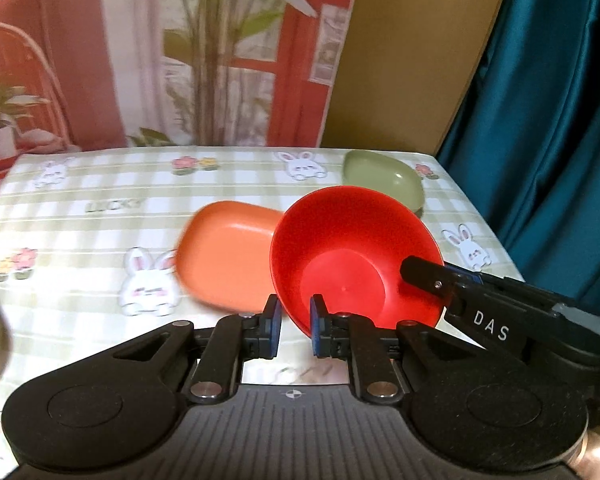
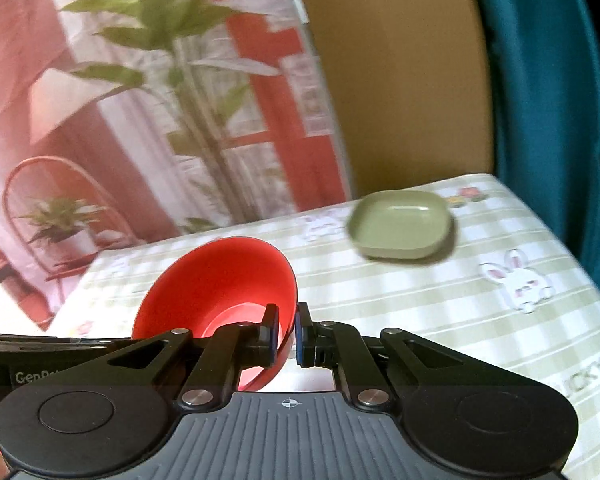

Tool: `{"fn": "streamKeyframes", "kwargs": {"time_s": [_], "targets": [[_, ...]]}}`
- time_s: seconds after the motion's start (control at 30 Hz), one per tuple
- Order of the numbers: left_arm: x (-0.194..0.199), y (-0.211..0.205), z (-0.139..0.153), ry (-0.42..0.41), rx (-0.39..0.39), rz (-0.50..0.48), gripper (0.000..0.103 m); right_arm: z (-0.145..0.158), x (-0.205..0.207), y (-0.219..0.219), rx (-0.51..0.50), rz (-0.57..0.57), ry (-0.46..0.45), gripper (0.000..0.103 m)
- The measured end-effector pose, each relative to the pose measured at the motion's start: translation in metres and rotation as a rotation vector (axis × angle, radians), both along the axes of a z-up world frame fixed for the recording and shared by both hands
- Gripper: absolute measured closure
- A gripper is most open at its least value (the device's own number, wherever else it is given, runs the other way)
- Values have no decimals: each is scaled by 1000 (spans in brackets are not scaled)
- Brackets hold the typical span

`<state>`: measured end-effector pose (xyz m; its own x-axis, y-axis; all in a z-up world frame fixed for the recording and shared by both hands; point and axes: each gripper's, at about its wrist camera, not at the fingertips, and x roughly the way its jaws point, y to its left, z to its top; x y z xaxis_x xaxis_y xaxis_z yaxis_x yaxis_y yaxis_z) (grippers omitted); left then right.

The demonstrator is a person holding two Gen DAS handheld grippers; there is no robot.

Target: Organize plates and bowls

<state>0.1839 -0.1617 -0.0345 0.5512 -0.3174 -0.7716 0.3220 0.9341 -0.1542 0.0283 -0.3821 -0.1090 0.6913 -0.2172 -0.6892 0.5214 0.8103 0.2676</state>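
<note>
Both our grippers, left (image 1: 294, 328) and right (image 2: 287, 336), are clamped on the red bowl's (image 1: 352, 256) rim, carrying it above the table (image 1: 100, 216). Next, we judge, comes setting it down near the far-right-corner green dish (image 2: 400, 224).

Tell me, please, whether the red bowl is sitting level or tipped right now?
Tipped: the red bowl is held off the table by its rim between the left gripper and right gripper, its empty inside facing the cameras.

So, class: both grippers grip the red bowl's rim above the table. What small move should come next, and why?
Probably carry the red bowl a little further toward the orange plate and lower it. Both the left gripper and right gripper clamp its rim, it hangs tilted above the table, and that plate lies bare just beside it.
</note>
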Motion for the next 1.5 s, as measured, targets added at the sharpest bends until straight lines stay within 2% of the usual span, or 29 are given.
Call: {"fn": "streamKeyframes", "kwargs": {"time_s": [0.33,0.6,0.77,0.9,1.5], "targets": [[-28,94,-2,8,-13,6,86,7,27,89,31,113,4,95],[-44,116,-32,51,-38,22,85,-4,32,134,12,184,83,95],[-52,124,-51,101,-74,38,85,-17,24,139,27,188,129,95],[-58,124,-59,101,-85,55,84,-27,22,137,49,189,147,95],[-64,131,-75,146,-101,97,84,-50,25,139,92,207,204,95]]}}
